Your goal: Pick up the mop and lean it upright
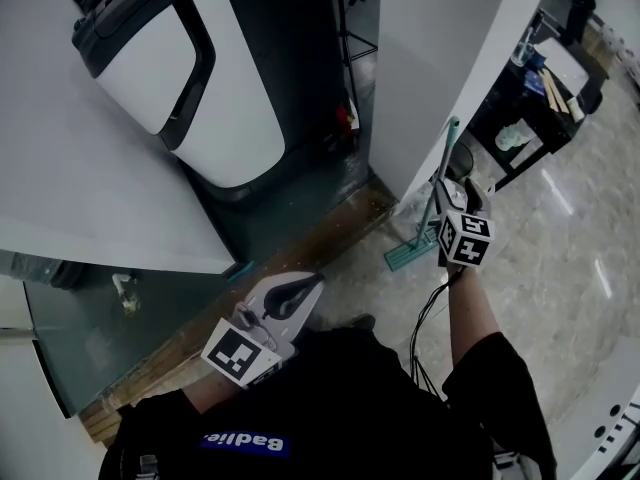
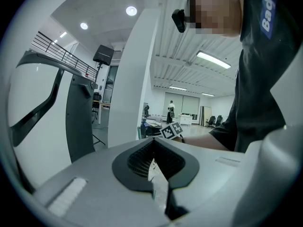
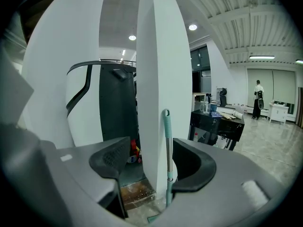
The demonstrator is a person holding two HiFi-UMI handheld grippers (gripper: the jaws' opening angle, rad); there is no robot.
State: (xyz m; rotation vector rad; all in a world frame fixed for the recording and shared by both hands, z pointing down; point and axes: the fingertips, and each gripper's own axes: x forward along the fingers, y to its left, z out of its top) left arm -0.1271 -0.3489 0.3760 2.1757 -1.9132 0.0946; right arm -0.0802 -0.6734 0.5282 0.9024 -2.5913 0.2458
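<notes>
The mop (image 1: 443,173) stands upright with its teal-tipped metal handle leaning on the white pillar (image 1: 440,58). Its teal head (image 1: 408,255) rests on the floor at the pillar's foot. My right gripper (image 1: 450,196) is at the handle about halfway up. In the right gripper view the mop (image 3: 167,148) rises between the wide-apart jaws, close beside the right pad (image 3: 191,163), and the right gripper (image 3: 149,161) is open. My left gripper (image 1: 312,286) hangs low near my body, away from the mop. In its own view the left gripper (image 2: 152,143) is shut on nothing.
A large white and dark machine (image 1: 200,88) stands left of the pillar, with a red object at its base. A black table (image 1: 535,118) with small items is to the right. A worn brown strip (image 1: 300,243) runs along the floor. A black cable (image 1: 425,323) hangs below my right arm.
</notes>
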